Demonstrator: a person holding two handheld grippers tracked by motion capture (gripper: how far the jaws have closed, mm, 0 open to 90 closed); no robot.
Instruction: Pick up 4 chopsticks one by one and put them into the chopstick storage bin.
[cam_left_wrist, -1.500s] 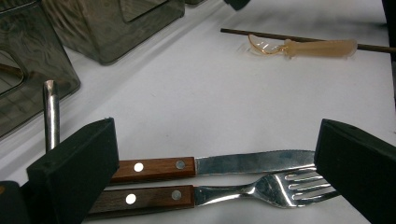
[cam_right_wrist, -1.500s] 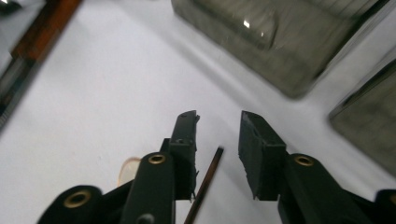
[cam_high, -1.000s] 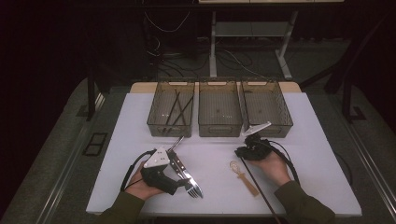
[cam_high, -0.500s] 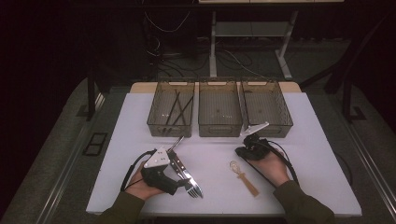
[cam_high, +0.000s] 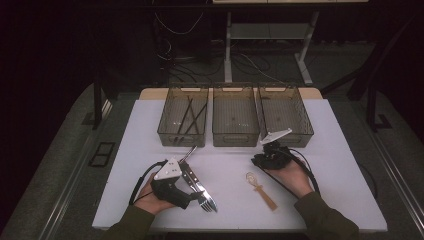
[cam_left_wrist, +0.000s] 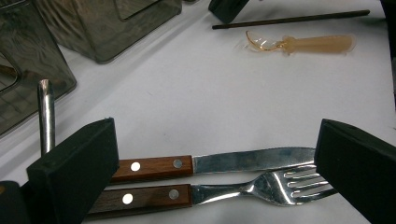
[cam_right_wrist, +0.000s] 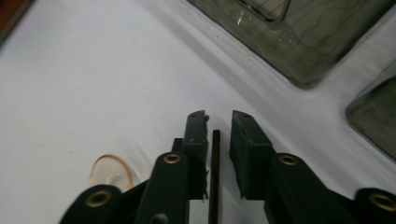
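**A:** Item in hand: thin dark chopstick (cam_right_wrist: 215, 172). It lies flat on the white surface (cam_high: 225, 170), at about 4 o'clock from centre in the high view. It runs lengthwise down the slot of the right hand-held gripper (cam_right_wrist: 219, 116).

**B:** Gripped?

**A:** No. The jaws have just been opening. The stick sits between them against one pad, with a clear gap to the other. My reading is a loosened or failed pinch, because a stick this thin on a flat surface gives the pads little to bite on.

**B:** Neighbours?

**A:** A translucent plastic spoon with an amber handle (cam_high: 260, 189) lies just beside it at 9 o'clock, apart from the stick.

**B:** And the left side?

**A:** The left hand-held gripper (cam_left_wrist: 217, 126) stands wide open and holds nothing. It straddles a wood-handled steel knife (cam_left_wrist: 224, 164) and a matching fork (cam_left_wrist: 261, 189), which lie parallel and close together. A plain steel handle (cam_left_wrist: 45, 112) lies outside one jaw. This hand looks parked while the right one works.

**B:** Destination?

**A:** Three smoky clear plastic bins stand in a row at 12 o'clock. The left bin (cam_high: 181, 139) already holds dark sticks, so it is likely the chopstick's home. The middle bin (cam_high: 235, 139) and right bin (cam_high: 300, 135) look empty, though the tint makes that hard to judge.
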